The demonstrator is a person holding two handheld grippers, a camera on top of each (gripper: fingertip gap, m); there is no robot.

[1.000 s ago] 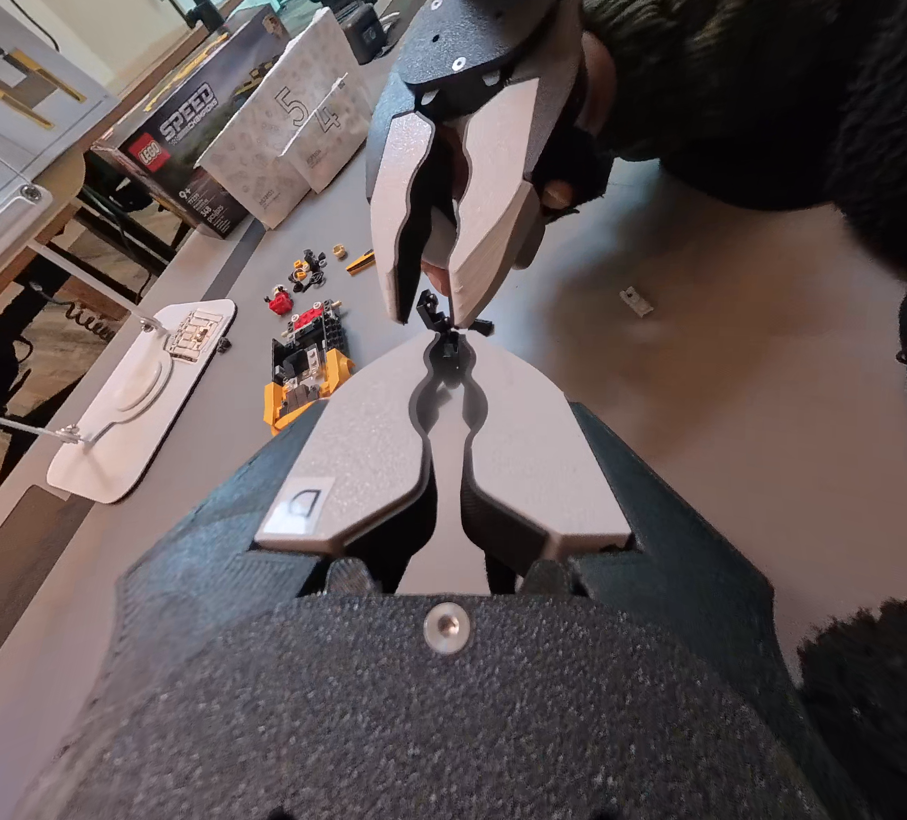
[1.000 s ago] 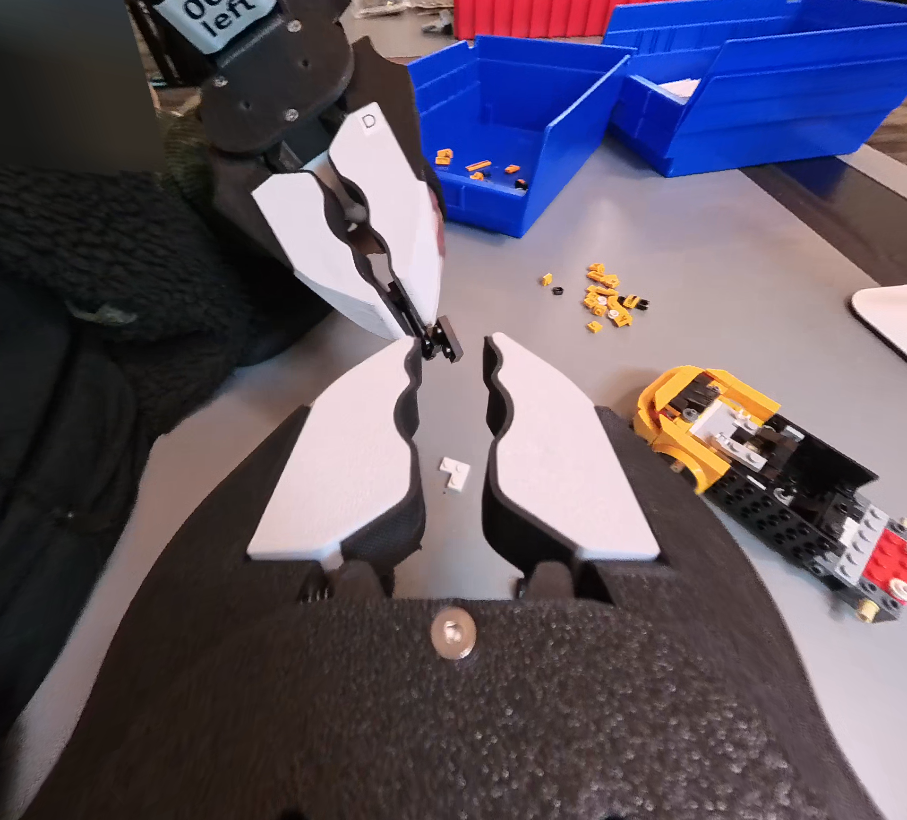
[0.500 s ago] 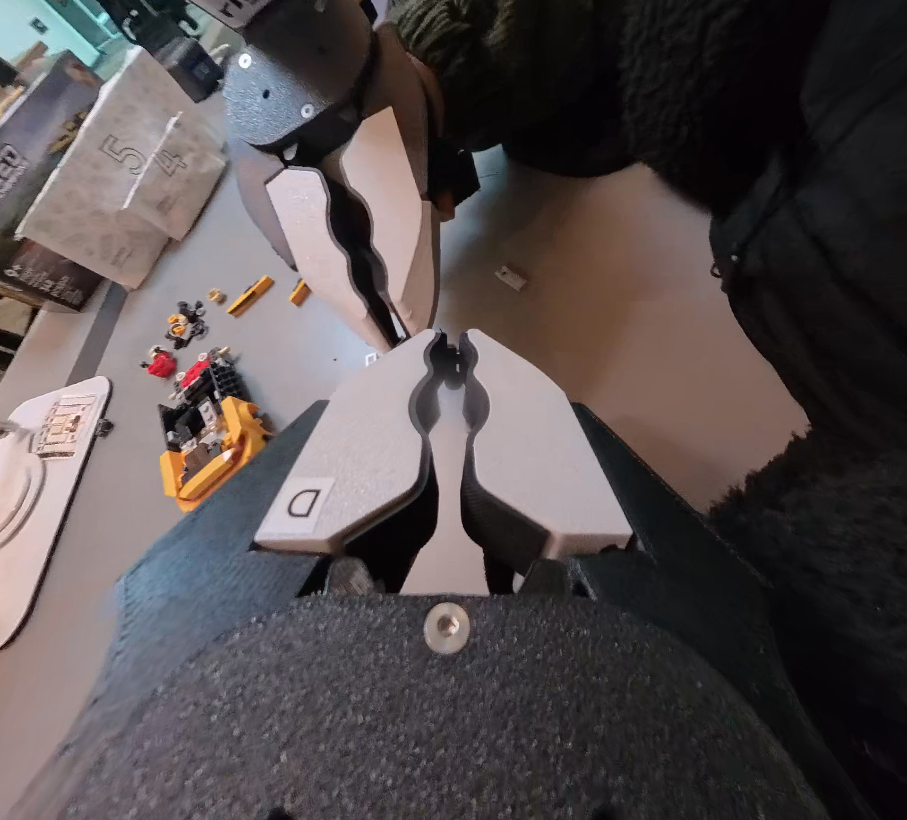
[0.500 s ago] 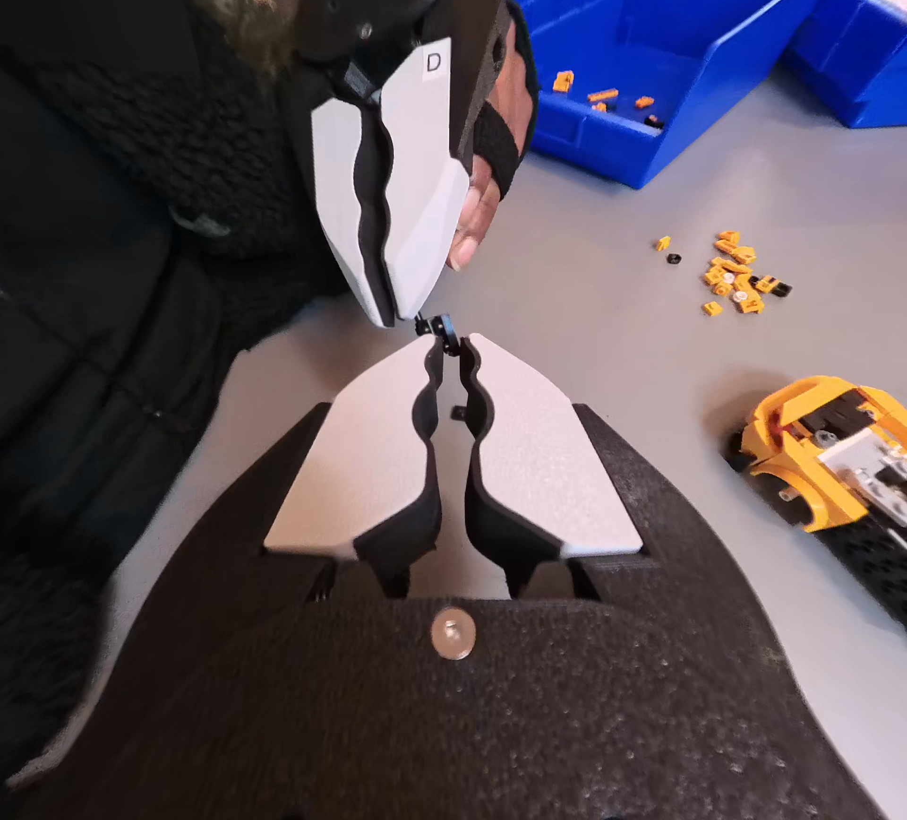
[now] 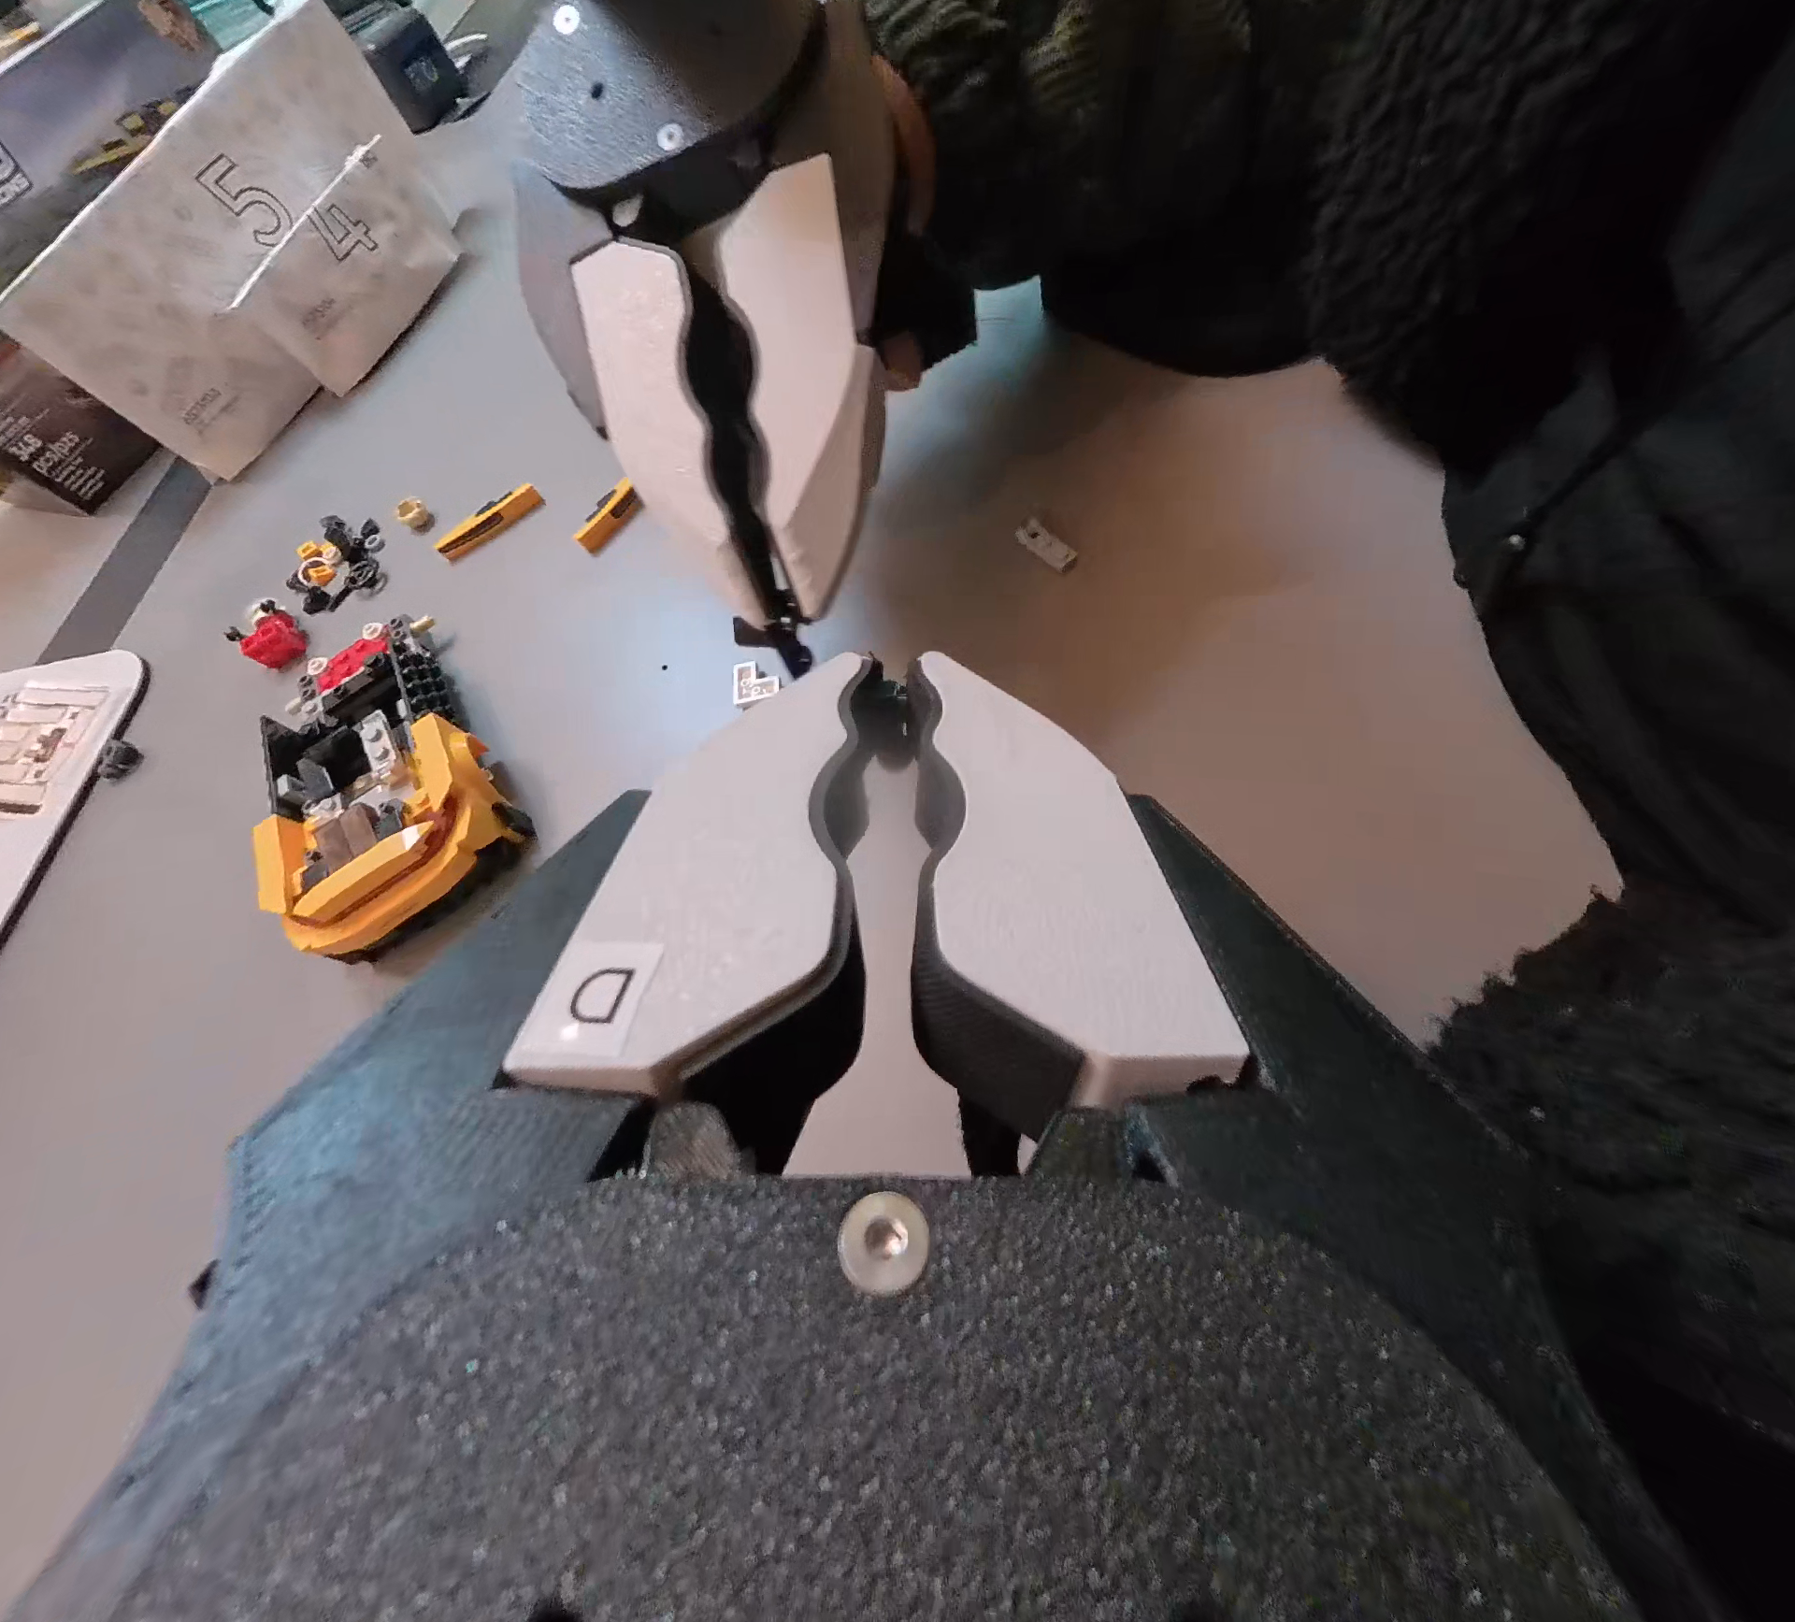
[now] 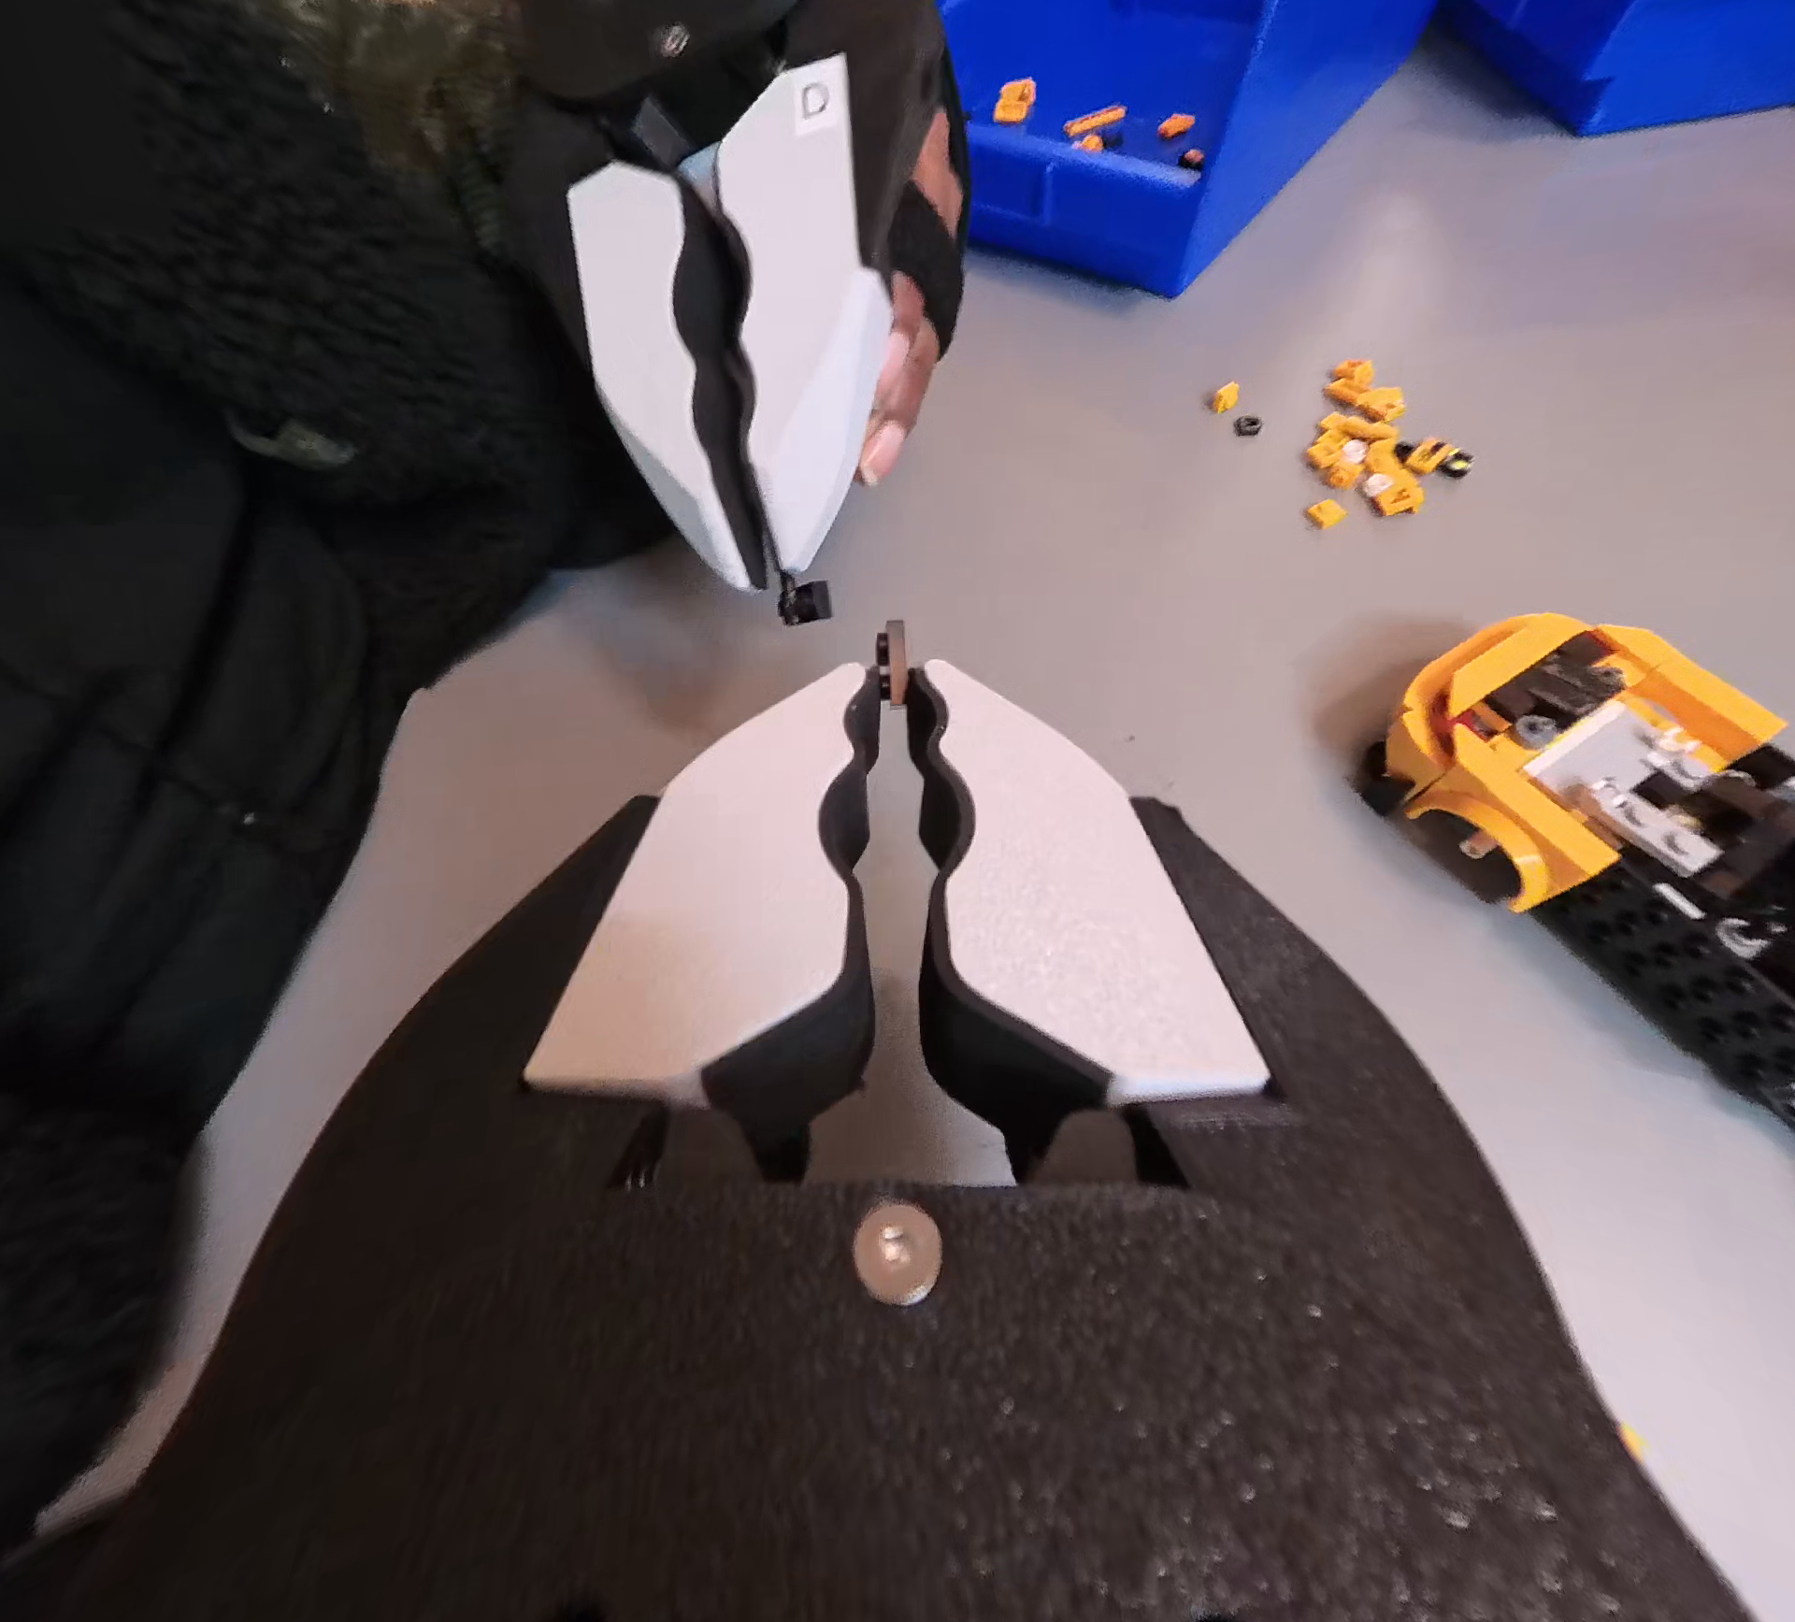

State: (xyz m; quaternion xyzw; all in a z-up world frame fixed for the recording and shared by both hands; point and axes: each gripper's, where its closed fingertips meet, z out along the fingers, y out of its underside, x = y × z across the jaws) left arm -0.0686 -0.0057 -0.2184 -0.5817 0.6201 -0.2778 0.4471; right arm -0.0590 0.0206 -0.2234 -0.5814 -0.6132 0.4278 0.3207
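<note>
Left tongs (image 5: 889, 672): clenched on a small black toy-brick piece (image 6: 804, 601); in the right wrist view the piece hangs from the very tips, held above the grey counter (image 6: 1117, 429).
Right tongs (image 6: 896, 674): clenched on a thin black plate piece (image 6: 894, 653), which stands on edge and pokes out past the tips; the pads (image 6: 937, 687) press on its two flat faces.
Gap between pieces: the two black pieces are near each other in the air but apart, not touching.
Handling, judged: both pieces look tiny, light, rigid and smooth; held only at the tips, they could twist or pop out, so a hold across flat faces seems safest.
Far left: white numbered paper bags (image 5: 233, 284) stand on the counter.
Left on the counter: loose small bricks (image 5: 335, 565), two orange wedge pieces (image 5: 486, 517) and the half-built yellow and black toy car (image 5: 369, 808).
Below the tips: a small white corner plate (image 5: 753, 686) lies flat.
Right, near the sleeve: a small grey piece (image 5: 1046, 544) lies alone.
Far right: blue bins (image 6: 1214, 70) hold a few orange parts; a pile of orange bricks (image 6: 1370, 449) lies near them.
</note>
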